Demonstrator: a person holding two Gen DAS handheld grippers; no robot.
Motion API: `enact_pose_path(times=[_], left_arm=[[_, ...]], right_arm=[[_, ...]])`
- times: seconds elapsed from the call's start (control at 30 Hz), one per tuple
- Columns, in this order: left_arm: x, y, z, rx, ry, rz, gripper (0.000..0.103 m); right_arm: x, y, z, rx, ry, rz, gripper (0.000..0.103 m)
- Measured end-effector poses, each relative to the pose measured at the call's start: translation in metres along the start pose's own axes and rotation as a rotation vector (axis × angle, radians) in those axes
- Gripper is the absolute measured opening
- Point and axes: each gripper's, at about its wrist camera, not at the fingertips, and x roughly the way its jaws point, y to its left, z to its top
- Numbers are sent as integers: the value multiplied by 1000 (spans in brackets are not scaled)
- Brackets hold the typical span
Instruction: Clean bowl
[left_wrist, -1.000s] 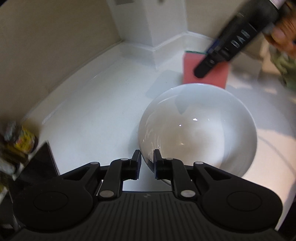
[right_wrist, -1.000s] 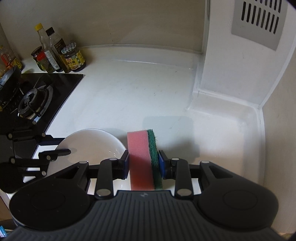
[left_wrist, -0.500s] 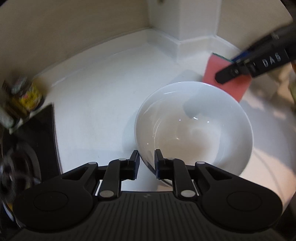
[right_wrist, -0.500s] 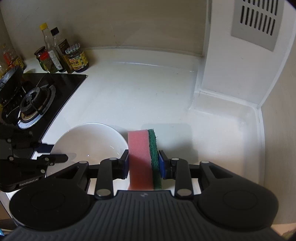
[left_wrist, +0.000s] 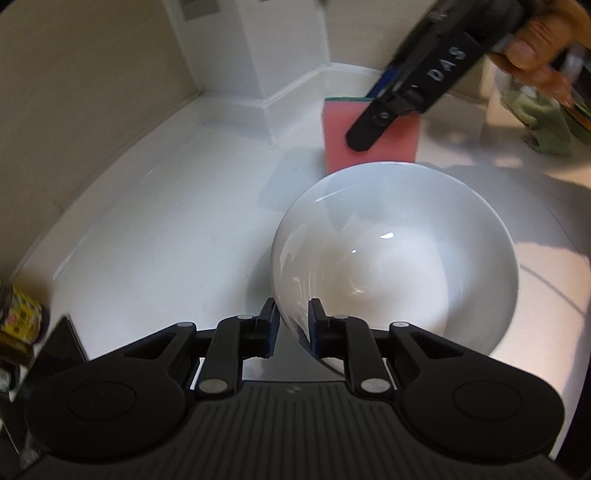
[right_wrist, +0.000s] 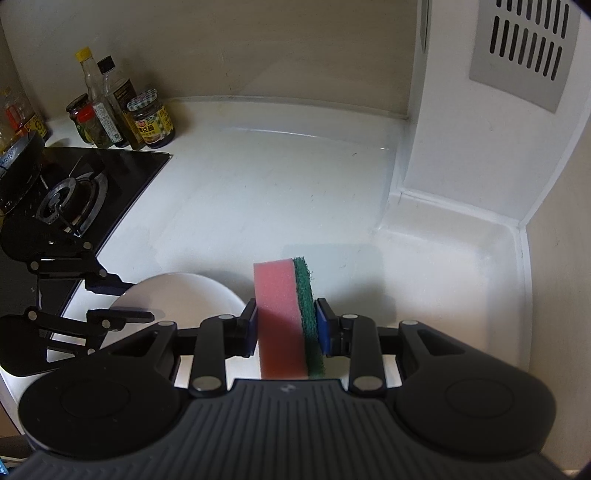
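A white bowl (left_wrist: 395, 254) stands on the white counter. My left gripper (left_wrist: 291, 317) is shut on its near rim, one finger inside and one outside. My right gripper (right_wrist: 285, 317) is shut on a pink sponge with a green scouring side (right_wrist: 282, 314), held upright on its edge just right of the bowl (right_wrist: 177, 295). In the left wrist view the sponge (left_wrist: 369, 133) stands beyond the bowl's far rim, with a right gripper finger (left_wrist: 376, 122) across it. In the right wrist view the left gripper (right_wrist: 114, 299) shows at the bowl's left.
A black gas hob (right_wrist: 74, 199) lies left of the bowl, with several sauce bottles and jars (right_wrist: 122, 118) behind it. A white boxed column with a vent grille (right_wrist: 524, 48) stands at the back right. A green cloth (left_wrist: 543, 122) lies to the right.
The left wrist view has swung back right, so the jars have slid out to the edge. The sponge has come closer to the bowl's far rim. Both grips are unchanged.
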Motion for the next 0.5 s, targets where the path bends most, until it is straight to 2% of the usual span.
enact_pose_path(times=[0.23, 0.33, 0.43, 0.47, 0.5], left_arm=[[-10, 2, -11, -382, 66, 95, 22], [-14, -3, -17, -496, 69, 151, 23], [-11, -8, -20, -526, 67, 159, 22], [-10, -8, -20, -519, 62, 153, 18], [-10, -9, -19, -495, 59, 149, 18]], right_arm=[[-3, -1, -5, 14, -10, 4, 27], [-3, 2, -7, 14, -16, 2, 27], [-2, 6, -8, 8, -20, 7, 27], [-2, 8, -8, 6, -20, 12, 27], [-2, 10, -8, 4, -21, 16, 27]])
